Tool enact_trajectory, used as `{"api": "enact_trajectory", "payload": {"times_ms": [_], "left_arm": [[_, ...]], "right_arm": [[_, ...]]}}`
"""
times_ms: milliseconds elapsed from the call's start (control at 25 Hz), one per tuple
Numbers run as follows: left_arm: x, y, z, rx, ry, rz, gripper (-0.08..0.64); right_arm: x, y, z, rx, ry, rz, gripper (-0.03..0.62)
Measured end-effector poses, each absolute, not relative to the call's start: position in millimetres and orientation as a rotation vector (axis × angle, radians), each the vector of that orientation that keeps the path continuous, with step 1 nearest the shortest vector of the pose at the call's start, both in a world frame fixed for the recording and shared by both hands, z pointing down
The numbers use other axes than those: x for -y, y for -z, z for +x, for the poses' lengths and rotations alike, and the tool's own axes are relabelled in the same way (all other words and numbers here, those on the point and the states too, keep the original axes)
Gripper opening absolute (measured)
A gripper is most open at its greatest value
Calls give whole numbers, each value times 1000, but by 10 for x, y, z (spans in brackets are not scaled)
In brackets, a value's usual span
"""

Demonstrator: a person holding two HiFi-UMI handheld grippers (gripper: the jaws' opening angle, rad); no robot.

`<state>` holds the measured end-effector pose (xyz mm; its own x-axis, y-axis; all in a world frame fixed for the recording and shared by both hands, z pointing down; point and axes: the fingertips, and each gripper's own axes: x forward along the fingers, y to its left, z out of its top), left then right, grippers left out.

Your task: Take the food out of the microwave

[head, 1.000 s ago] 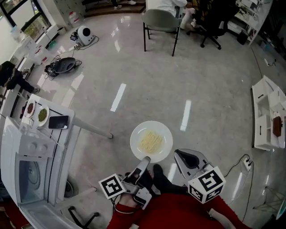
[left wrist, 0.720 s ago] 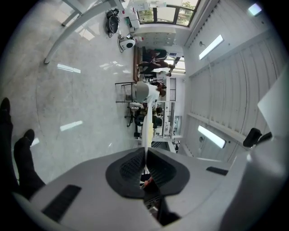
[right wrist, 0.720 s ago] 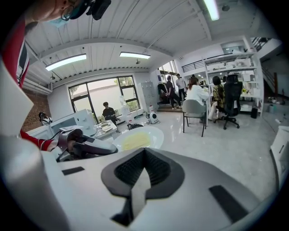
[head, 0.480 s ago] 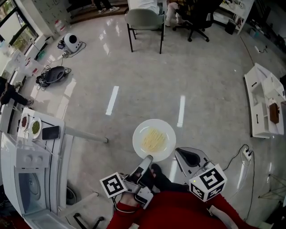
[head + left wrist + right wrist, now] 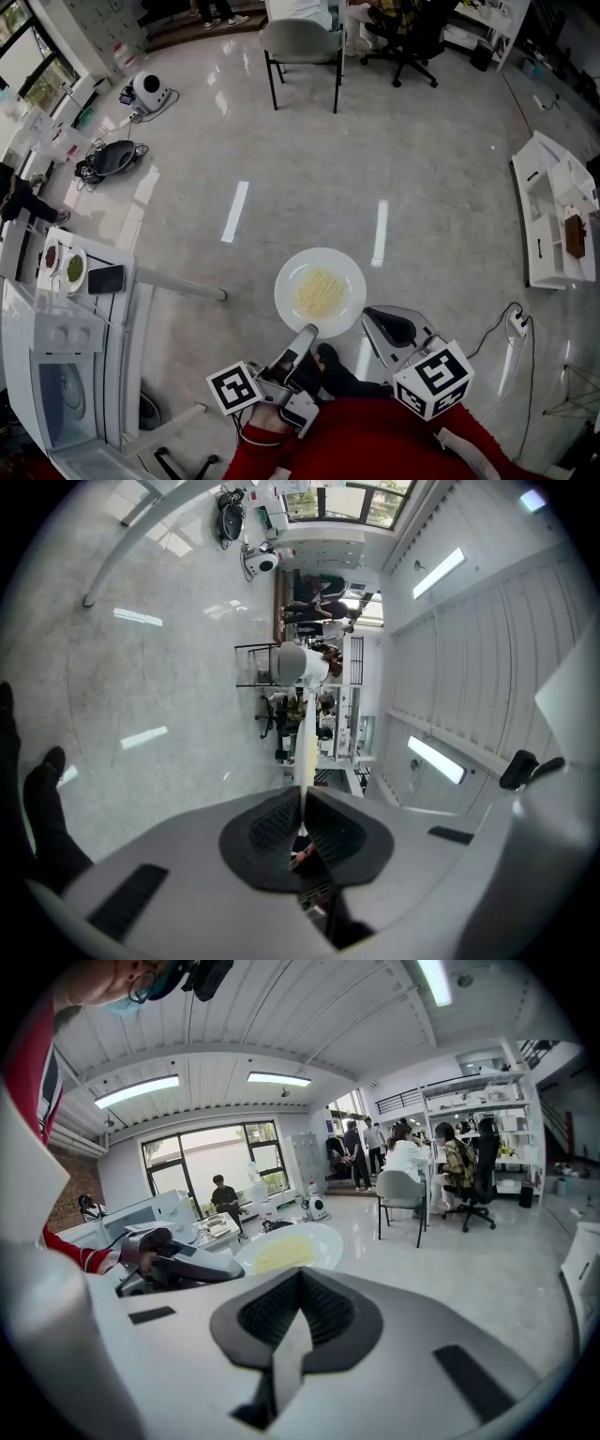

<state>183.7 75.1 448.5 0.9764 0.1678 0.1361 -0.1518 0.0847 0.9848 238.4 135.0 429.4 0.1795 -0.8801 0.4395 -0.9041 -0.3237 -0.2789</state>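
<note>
Already out of the microwave [image 5: 58,377]: left gripper [image 5: 307,332] jaws clamp the plate [image 5: 349,279] rim, level so noodles [image 5: 317,292] stay put; right gripper [image 5: 379,322] jaws closed, empty, spare.

Over the last second I've carried the plate [image 5: 320,292], pinched in the left tongs [image 5: 307,332], slightly farther from the microwave [image 5: 52,394]. In the head view the microwave has slid toward the lower left edge and the chair [image 5: 302,42] has drifted left.
</note>
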Motion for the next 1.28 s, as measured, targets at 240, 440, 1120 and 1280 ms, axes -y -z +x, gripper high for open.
{"api": "enact_trajectory", "payload": {"times_ms": [240, 440, 1120, 1280], "left_arm": [[-752, -4465, 1832, -10, -221, 1470, 20], [-725, -4462, 1782, -8, -213, 1469, 20], [-735, -4454, 1690, -7, -205, 1469, 20], [-718, -4449, 1644, -4, -201, 1467, 20]], "right_arm": [[-1346, -4248, 2396, 1805, -787, 2364, 9], [-1306, -4236, 2338, 1804, -757, 2351, 9], [-1360, -4226, 2279, 1789, -745, 2349, 9], [-1362, -4236, 2237, 1783, -755, 2352, 9]]}}
